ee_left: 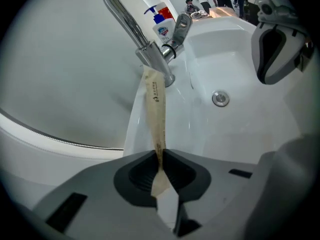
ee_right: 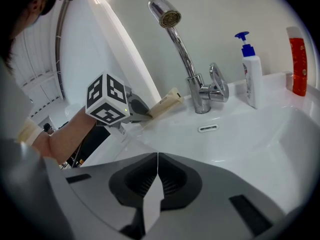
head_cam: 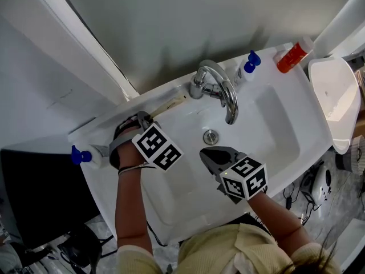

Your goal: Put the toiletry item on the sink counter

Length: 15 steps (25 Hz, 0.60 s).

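Along the bench [ee_left: 136, 134] rim, left gripper [ee_left: 159, 159] is pinching the beige tube [ee_left: 156, 114] by its tail, tip by the faucet [ee_left: 150, 54]; best settling it flat before releasing; right gripper [ee_right: 157, 165] is hovering closed, empty.

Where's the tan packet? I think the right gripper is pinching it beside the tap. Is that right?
No, it's the left gripper pinching the tan packet beside the tap; the left gripper view shows it. The right gripper is shut on nothing.
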Motion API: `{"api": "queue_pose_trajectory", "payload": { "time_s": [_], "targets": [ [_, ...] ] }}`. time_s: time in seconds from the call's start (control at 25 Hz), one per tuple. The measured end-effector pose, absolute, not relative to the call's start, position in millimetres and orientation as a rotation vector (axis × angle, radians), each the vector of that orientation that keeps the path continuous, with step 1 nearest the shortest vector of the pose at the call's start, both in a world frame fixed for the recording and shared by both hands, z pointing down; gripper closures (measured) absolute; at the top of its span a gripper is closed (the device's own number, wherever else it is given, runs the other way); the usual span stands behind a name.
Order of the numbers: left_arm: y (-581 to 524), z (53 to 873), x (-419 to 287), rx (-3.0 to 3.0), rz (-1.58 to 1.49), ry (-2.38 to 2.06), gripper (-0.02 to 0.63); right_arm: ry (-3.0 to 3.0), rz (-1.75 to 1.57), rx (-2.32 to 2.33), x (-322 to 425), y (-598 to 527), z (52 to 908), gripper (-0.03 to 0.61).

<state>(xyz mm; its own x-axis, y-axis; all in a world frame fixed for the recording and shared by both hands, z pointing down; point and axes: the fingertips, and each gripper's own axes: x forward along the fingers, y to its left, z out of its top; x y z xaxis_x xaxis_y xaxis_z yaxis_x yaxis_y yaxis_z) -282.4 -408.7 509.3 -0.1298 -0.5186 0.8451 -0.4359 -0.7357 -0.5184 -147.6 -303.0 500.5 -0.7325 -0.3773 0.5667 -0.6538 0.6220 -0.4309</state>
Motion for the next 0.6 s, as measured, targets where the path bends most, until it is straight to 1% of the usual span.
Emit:
{"api": "queue_pose_trajectory", "payload": {
  "time_s": [0.28, 0.52, 0.6],
  "targets": [
    [-413.9, 512.2, -281.5, -2.056, -2.014, 1.090, 0.545, -2.414, 0.903, 0.823, -143.2, -305.0, 504.0, 0.552],
    [-415.4, 514.4, -280.0, -2.087, -1.990, 1.081, 0.535, -2.413, 0.917, 0.820, -143.5, -303.8, 505.3, 0.552],
    [-416.0, 514.2, -279.1, -2.095, -1.974, 1.094, 0.523, -2.414, 0.920, 0.818, -144.0, -303.3, 505.7, 0.552]
  ]
}}
